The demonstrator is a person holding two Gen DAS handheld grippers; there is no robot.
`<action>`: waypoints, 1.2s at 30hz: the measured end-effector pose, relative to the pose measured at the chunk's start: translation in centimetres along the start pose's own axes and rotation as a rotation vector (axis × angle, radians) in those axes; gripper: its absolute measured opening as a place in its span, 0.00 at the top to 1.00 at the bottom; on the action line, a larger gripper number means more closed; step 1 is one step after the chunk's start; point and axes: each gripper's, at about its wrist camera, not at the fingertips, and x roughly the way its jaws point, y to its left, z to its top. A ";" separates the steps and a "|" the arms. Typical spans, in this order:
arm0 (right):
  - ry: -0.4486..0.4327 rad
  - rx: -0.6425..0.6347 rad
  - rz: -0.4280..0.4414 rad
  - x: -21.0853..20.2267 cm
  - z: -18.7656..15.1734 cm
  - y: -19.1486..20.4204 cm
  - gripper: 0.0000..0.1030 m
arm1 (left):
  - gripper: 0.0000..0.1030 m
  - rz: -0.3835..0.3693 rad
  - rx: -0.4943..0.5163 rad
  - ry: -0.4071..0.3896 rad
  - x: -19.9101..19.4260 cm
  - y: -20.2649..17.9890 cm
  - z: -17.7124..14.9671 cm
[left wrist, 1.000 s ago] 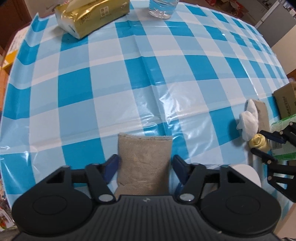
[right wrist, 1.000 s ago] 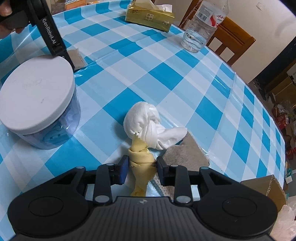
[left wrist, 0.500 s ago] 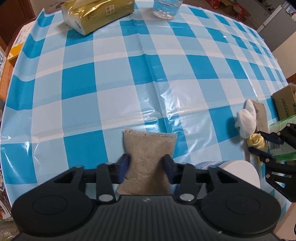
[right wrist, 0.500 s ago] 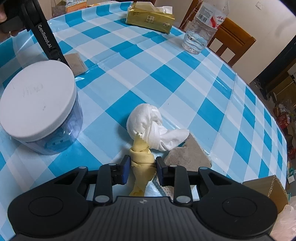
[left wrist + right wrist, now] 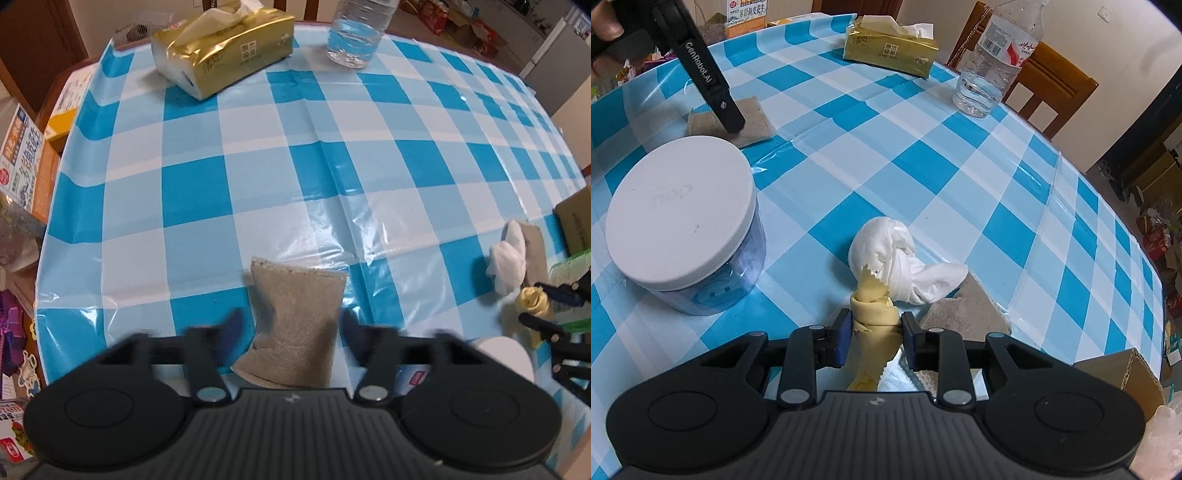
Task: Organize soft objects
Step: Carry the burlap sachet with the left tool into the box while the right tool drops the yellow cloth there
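Opening since the squeeze, the left gripper (image 5: 290,328) straddles the beige cloth (image 5: 295,325) lying on the tablecloth (image 5: 258,177); right gripper (image 5: 873,336) clamps the yellow cloth (image 5: 874,319). Lift clear without dragging.

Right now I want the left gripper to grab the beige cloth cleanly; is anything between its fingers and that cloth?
Nothing visible: the beige cloth lies directly between the left gripper's open fingers.

Coarse-woven beige cloth (image 5: 297,321), glossy tablecloth (image 5: 258,177)
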 end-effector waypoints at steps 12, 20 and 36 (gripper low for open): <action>-0.017 0.009 -0.006 -0.5 0.1 -0.3 0.68 | 0.81 0.019 0.015 0.016 0.5 -0.7 -0.9; -0.062 0.020 -0.001 -3.7 0.0 -0.2 0.68 | 0.82 0.028 0.063 -0.022 -2.8 -1.8 -2.0; -0.121 0.101 -0.073 -13.5 -6.5 1.2 0.68 | 0.82 -0.093 0.219 -0.145 -13.1 -9.6 -6.9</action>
